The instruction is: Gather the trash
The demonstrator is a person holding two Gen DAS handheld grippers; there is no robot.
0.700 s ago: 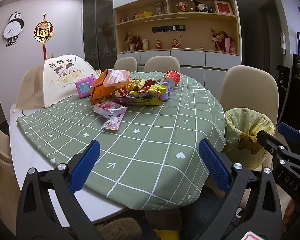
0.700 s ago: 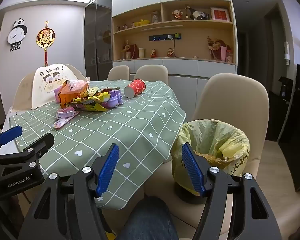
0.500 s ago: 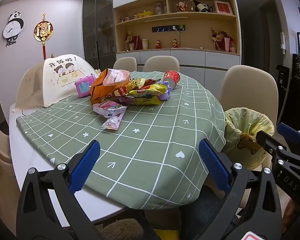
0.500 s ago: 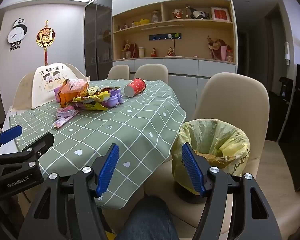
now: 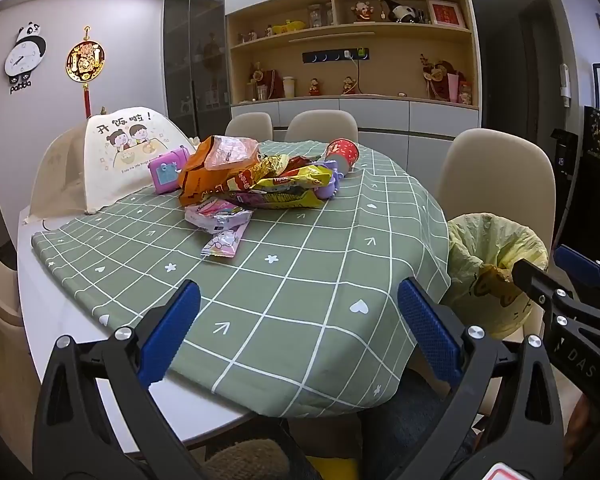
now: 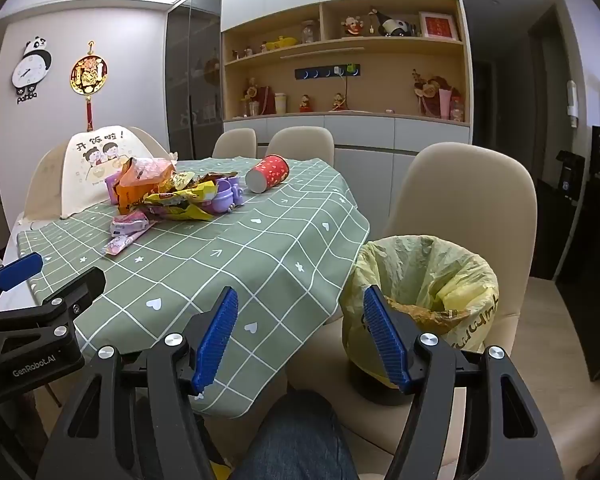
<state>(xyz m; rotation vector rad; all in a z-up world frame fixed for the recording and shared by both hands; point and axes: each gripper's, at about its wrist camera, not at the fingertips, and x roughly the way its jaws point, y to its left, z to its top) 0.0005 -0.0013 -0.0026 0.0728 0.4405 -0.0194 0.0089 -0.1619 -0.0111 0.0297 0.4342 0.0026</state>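
My left gripper [image 5: 298,334] wide, empty, over cloth [image 5: 300,280], my right gripper [image 6: 300,334] wide, empty, wrappers [image 5: 260,184] piled mid-table, cup [image 6: 268,173] tipped, bin [image 6: 420,280] on chair [image 6: 468,200]

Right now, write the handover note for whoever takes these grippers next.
Left gripper: open, empty, near the table's edge.
Right gripper: open, empty, between table and bin.
Trash: wrapper pile mid-table, two pink packets nearest you, red paper cup on its side behind.
Bin: yellow-lined, on the chair right of the table, already holds some wrappers.
Left: everything on the green tablecloth still to go in.
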